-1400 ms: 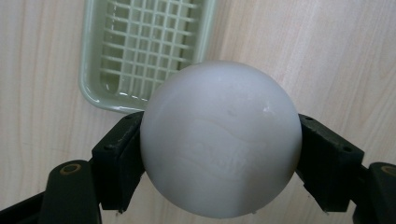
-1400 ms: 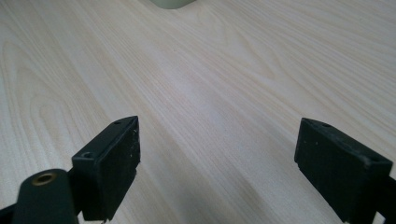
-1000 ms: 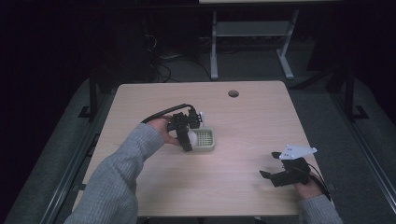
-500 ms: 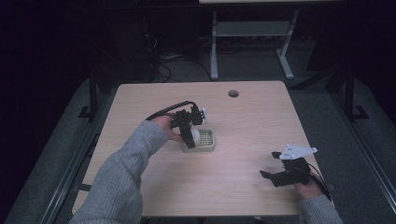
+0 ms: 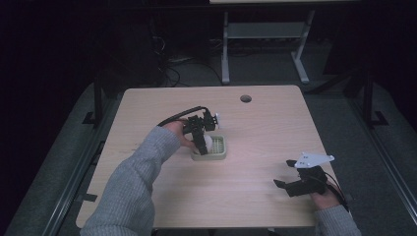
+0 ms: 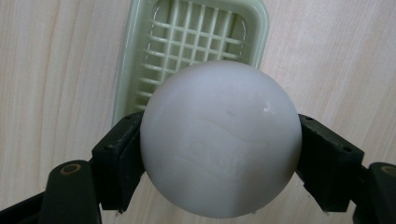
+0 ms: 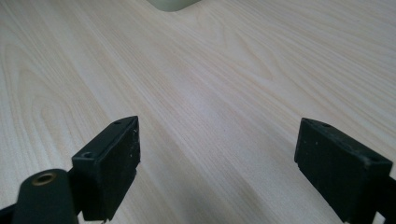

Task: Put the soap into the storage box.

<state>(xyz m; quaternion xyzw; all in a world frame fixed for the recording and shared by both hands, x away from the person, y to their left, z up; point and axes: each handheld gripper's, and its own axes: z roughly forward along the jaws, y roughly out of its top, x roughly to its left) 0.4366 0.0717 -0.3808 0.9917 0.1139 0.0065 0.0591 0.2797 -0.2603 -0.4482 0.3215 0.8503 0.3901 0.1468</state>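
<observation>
White, matte, round: the ball [image 6: 219, 138] sits clamped between my left gripper's [image 6: 219, 154] two black jaws, one pad pressed to each flank, taking up the centre of the left gripper view. Faint scuffs mark its surface.

Behind it, in the upper middle of that frame, a pale green basket [image 6: 126, 70] with a grid floor lies on the wood. I see the ball over the basket's near end; whether it touches the grid I cannot tell.

From the high view, the ball [image 5: 207, 142] shows as a small pale spot a little left of frame centre, at the left part of the basket [image 5: 220, 153]. My left gripper [image 5: 202, 145] points down onto it, hand and grey sleeve [image 5: 133, 182] reaching in from the lower left. A black cable arcs off the gripper toward the upper left.

My right gripper [image 5: 292, 178] rests low in the lower right of the high view, near the table's [image 5: 275, 123] right edge, well apart from the basket, its grey three-cornered plate on top. In the right gripper view its jaws stand wide, gripper [image 7: 261, 158] holding nothing, bare light wood grain between them. A corner of the basket [image 7: 173, 4] peeks in at the top edge of that frame.

A round hole [image 5: 245, 98] sits in the tabletop toward the upper middle.
</observation>
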